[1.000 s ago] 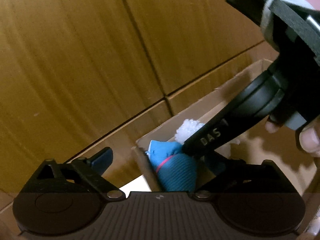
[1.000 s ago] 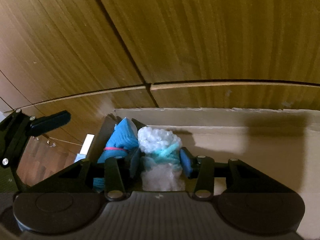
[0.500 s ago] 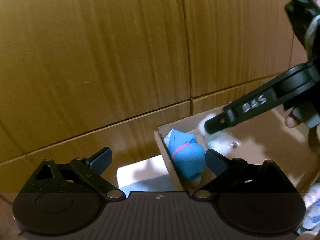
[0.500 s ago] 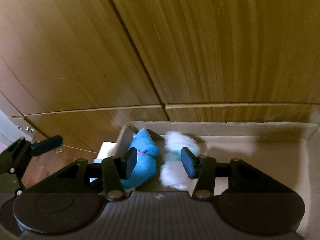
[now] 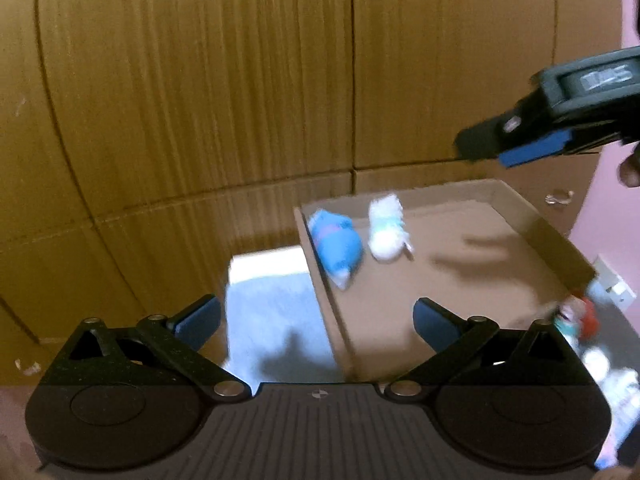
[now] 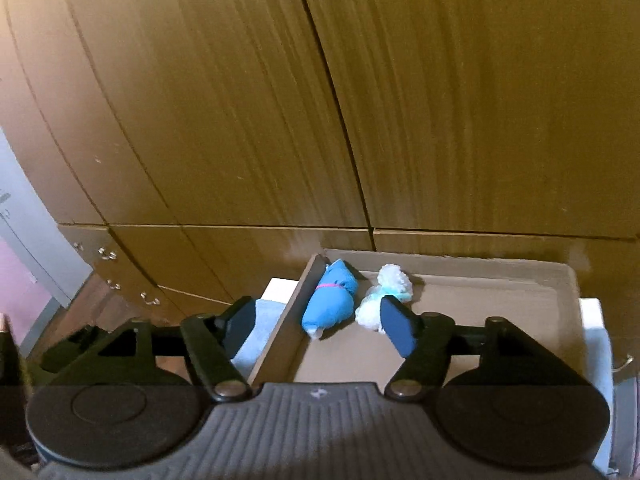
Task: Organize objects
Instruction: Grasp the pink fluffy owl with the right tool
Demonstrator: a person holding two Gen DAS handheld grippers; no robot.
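Right wrist view is showing the right tongs (image 6: pixel 318 322) opening with nothing between the pads, above a cardboard box (image 6: pixel 440 268). The blue rolled bundle (image 6: pixel 330 300) and the white fluffy bundle (image 6: pixel 384 296) are lying side by side in its far left corner. The left tongs (image 5: pixel 316 322) are released and empty too. I judge the placing is finishing; next, fetching more items (image 5: pixel 576 318) near the box's right edge, avoiding the box wall.

a blue rolled sock bundle (image 6: pixel 331 302) with a thin pink band lay lengthwise against the left wall of the shallow cardboard box (image 6: pixel 472 270). just beside it, on its right, lay a fluffy white bundle (image 6: pixel 385 298) with pale teal strands.
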